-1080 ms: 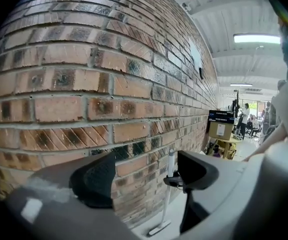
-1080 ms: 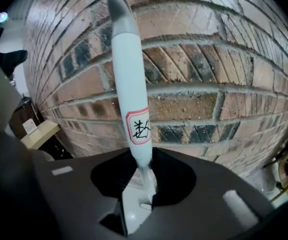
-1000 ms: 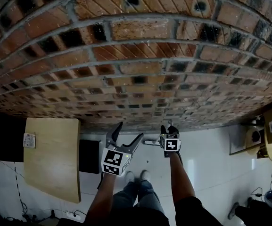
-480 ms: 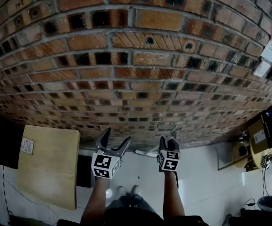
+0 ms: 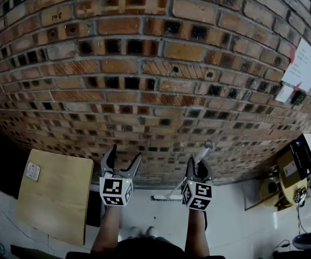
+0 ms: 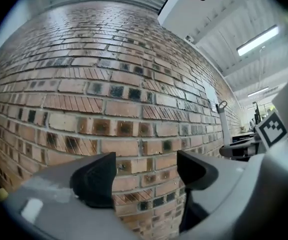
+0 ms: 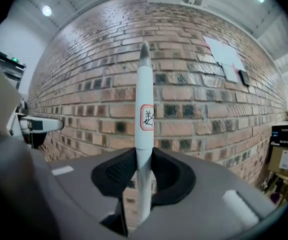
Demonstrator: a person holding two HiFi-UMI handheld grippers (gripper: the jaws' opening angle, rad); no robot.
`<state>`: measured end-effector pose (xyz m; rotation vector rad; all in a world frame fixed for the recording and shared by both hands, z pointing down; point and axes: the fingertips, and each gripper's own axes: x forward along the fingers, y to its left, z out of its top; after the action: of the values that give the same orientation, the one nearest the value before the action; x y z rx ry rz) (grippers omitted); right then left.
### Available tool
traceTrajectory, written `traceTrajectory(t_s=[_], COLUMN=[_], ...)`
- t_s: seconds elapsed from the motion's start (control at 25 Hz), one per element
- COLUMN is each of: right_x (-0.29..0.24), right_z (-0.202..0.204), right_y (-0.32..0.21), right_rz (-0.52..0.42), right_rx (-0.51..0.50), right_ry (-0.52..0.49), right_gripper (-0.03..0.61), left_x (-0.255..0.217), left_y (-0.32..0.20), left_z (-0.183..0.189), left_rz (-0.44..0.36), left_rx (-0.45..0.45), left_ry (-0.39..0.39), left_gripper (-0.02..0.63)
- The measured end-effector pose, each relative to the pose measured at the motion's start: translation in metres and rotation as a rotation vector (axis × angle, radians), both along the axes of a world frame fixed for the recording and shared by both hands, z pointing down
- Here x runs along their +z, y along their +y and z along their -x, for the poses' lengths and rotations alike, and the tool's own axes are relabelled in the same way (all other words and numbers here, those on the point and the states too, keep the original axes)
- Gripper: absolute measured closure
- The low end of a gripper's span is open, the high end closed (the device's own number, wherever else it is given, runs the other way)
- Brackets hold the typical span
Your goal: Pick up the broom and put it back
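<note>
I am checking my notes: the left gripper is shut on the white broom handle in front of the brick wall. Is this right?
Not the left. The right gripper is shut on the white broom handle in front of the brick wall, as the right gripper view shows.

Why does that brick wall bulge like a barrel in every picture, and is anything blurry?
Head view: the wide lens bows the brick wall, its straight courses drawn as arcs. Left gripper view: same bulge, black corners, glaring ceiling lamp. Right gripper view: the broom handle looks sharp, nothing obviously blurred.
</note>
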<state>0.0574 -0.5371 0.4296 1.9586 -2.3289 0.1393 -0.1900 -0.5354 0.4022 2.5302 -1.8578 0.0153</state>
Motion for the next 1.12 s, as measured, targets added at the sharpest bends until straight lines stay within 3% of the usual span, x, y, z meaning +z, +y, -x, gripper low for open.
traceTrajectory(t_s=[0.36,1.12], right_x=[-0.074,-0.078], right_z=[0.02,0.037], right_y=[0.02,0.015], right_rz=[-0.105,-0.114], right_rx=[0.026,0.012], right_ry=[-0.007,-0.015], right_gripper=[0.486,0.486], left_x=[-0.049,-0.05], left_y=[0.014,0.011], left_z=[0.007,0.023], left_rz=[-0.086,-0.075], left_rx=[-0.06,-0.094], left_ry=[-0.026,-0.027], left_gripper=[0.229,0.229])
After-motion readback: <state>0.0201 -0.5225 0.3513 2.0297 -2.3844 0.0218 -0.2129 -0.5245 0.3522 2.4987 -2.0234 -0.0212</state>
